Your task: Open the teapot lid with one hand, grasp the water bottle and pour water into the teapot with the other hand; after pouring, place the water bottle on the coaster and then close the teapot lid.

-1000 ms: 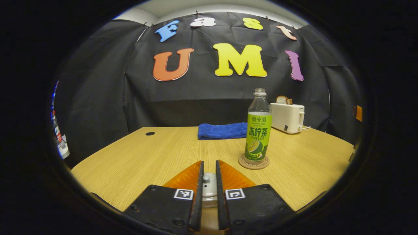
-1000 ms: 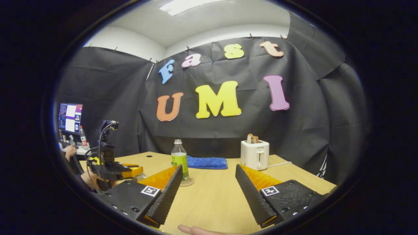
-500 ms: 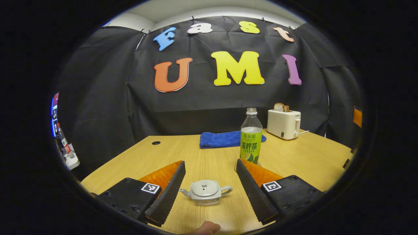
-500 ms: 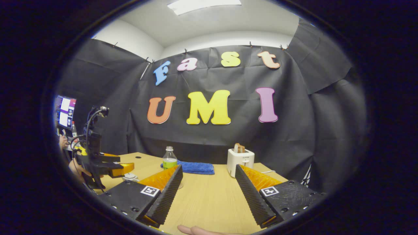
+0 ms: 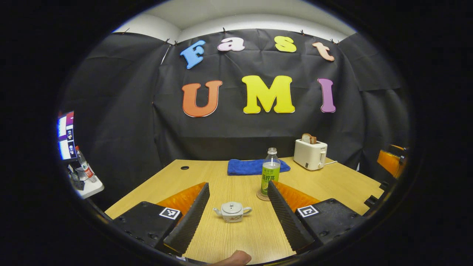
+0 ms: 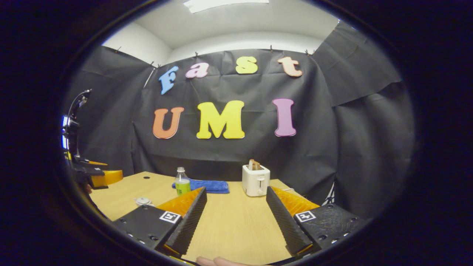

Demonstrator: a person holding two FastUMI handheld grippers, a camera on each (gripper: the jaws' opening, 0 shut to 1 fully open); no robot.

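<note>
Setting: a staged recording booth inside an office or lab room, not a real home. Evidence: black cloth wall [image 5: 258, 129] is pinned up with clips along its top edge behind a light wooden table [image 5: 332, 181]; above the cloth a plain white room wall and ceiling show, with a ceiling light panel [image 6: 225, 3] overhead in the right gripper view. The table has a cable hole [image 5: 184, 167] near its far left corner, as on an office desk. Left of the table, beyond the cloth, stands a lit computer monitor [image 5: 65, 135] over a small white shelf with a bottle [image 5: 83, 166]. Household props, a toaster [image 5: 309, 154] and blue towel [image 5: 245, 166], sit at the table's far edge.
</note>
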